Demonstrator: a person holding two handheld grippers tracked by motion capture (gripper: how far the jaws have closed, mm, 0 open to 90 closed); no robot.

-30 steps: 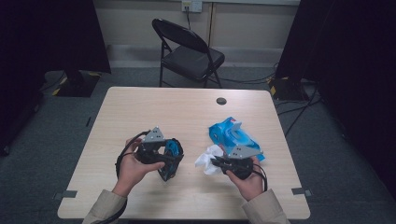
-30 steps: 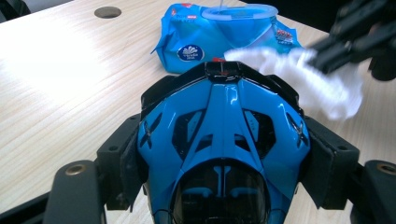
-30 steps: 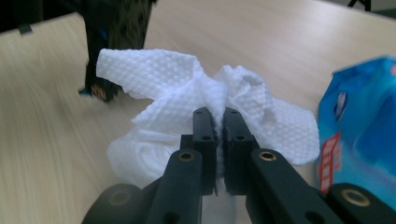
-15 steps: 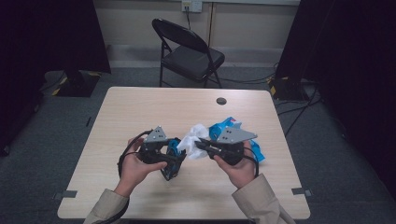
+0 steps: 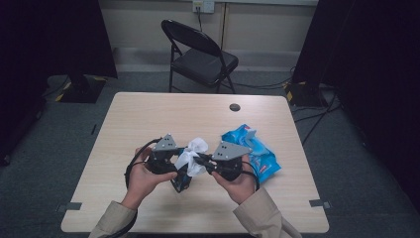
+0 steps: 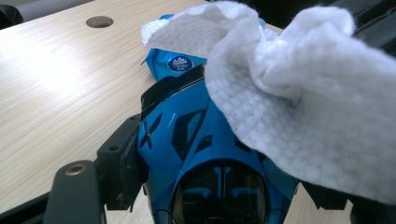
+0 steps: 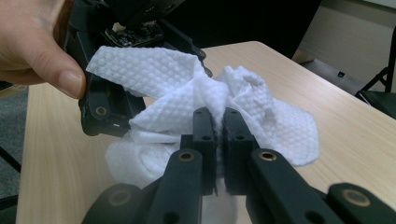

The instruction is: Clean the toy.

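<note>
white, dimpled wet wipe [image 5: 192,154] hangs between the two tools over the table [image 5: 148,114] in the high view, the blue wipe pack [image 5: 257,151] lying just beside the right gripper [image 5: 202,159]

left gripper view: the left gripper [image 6: 219,186] clamps a glossy blue-and-black toy [image 6: 196,154] between wide-set jaws, wipe draped across its top; best to hold it steady and rub along the panels

right gripper view: jaws pressed together, pinching a bunched fold of the wipe [image 7: 205,102]; a firm pinch should stop it slipping

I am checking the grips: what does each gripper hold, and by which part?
Right gripper pinches the white wipe at its bunched middle. Left gripper clamps the blue toy by its sides.
</note>
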